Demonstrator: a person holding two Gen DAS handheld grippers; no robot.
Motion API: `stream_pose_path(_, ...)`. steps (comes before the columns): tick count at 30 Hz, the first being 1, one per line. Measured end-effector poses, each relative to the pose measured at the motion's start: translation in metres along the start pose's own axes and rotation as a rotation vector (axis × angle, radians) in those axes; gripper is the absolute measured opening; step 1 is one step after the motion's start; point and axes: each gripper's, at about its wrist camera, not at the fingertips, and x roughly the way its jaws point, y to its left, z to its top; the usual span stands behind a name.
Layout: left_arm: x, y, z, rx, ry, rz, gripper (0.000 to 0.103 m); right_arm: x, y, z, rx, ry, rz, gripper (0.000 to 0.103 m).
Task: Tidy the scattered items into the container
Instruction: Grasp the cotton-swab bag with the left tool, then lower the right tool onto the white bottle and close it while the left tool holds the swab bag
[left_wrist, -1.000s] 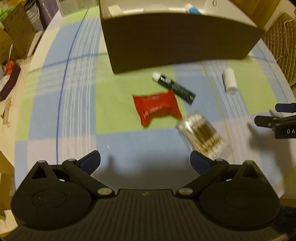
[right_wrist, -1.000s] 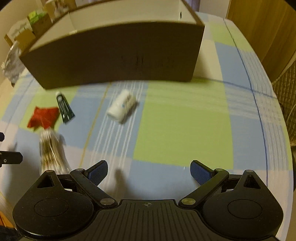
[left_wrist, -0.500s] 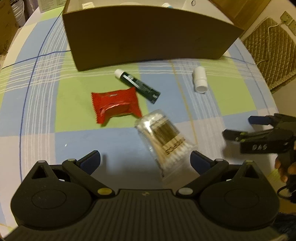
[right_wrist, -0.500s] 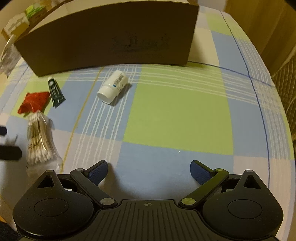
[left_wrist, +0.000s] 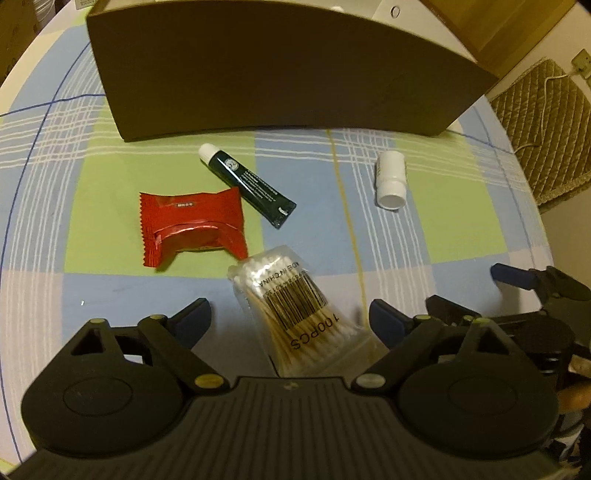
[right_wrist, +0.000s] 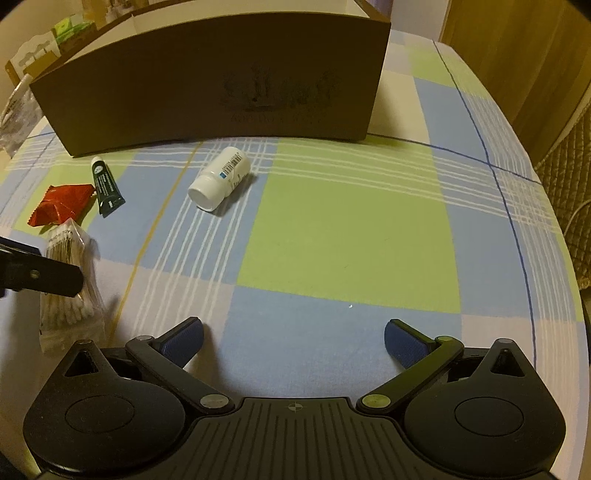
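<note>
A brown cardboard box (left_wrist: 280, 70) (right_wrist: 221, 85) stands at the far side of the checked tablecloth. In front of it lie a red packet (left_wrist: 190, 229) (right_wrist: 61, 208), a dark green tube (left_wrist: 247, 184) (right_wrist: 107, 186), a white bottle (left_wrist: 390, 179) (right_wrist: 221, 179) on its side and a clear bag of cotton swabs (left_wrist: 295, 310) (right_wrist: 70, 291). My left gripper (left_wrist: 290, 317) is open, its fingers on either side of the swab bag, apart from it. My right gripper (right_wrist: 293, 339) is open over bare cloth, well short of the white bottle.
The right gripper (left_wrist: 532, 302) shows at the right edge of the left wrist view, and a left finger (right_wrist: 37, 275) at the left edge of the right wrist view. A quilted chair cushion (left_wrist: 546, 125) sits beyond the table's right edge. Clutter (right_wrist: 44, 40) stands behind the box at left.
Both grippers have dropped lower and come closer to the table. The left one has moved in over the swab bag, which now lies between its fingers. No item has moved.
</note>
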Motion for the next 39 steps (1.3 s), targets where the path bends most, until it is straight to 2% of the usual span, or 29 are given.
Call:
stream_pose_path(7, 0.001, -0.003, -0.005, 0.091, -0.035, 0.037, 0.073, 0.000, -0.001, -0.002, -0.016, -0.020, 0.009, 0.103)
stream_pose_path(9, -0.001, -0.004, -0.008, 0.130, -0.043, 0.053, 0.065, 0.000, 0.000, -0.003, -0.018, -0.024, 0.010, 0.103)
stream_pose_path(11, -0.002, -0.005, -0.013, 0.185, -0.051, 0.075, 0.051, 0.000, 0.000, -0.003, -0.018, -0.024, 0.010, 0.103)
stream_pose_path(13, -0.004, -0.003, -0.018, 0.228, -0.054, 0.089, 0.042, 0.000, -0.001, -0.003, -0.019, -0.022, 0.010, 0.103)
stream_pose_path(20, -0.018, 0.013, -0.037, 0.252, -0.023, 0.114, 0.041, 0.000, -0.001, -0.003, -0.017, -0.025, 0.010, 0.103)
stream_pose_path(24, -0.019, 0.016, -0.039, 0.249, -0.040, 0.127, 0.049, 0.000, 0.000, -0.002, -0.013, -0.022, 0.007, 0.103)
stream_pose_path(28, -0.015, 0.012, -0.036, 0.262, -0.056, 0.126, 0.049, 0.000, 0.001, -0.003, -0.009, -0.020, 0.004, 0.103)
stream_pose_path(30, -0.012, 0.010, -0.036, 0.281, -0.056, 0.128, 0.046, 0.000, 0.001, -0.004, -0.008, -0.018, 0.003, 0.103)
stream_pose_path(32, -0.014, 0.008, -0.039, 0.323, -0.061, 0.137, 0.031, 0.000, 0.002, -0.004, -0.009, -0.015, 0.003, 0.103)
stream_pose_path(34, -0.017, 0.012, -0.041, 0.328, -0.059, 0.133, 0.026, 0.000, 0.001, -0.004, -0.007, -0.011, 0.003, 0.103)
stream_pose_path(39, -0.027, 0.035, -0.044, 0.290, -0.073, 0.189, 0.025, 0.002, 0.003, 0.000, -0.001, 0.022, 0.005, 0.103)
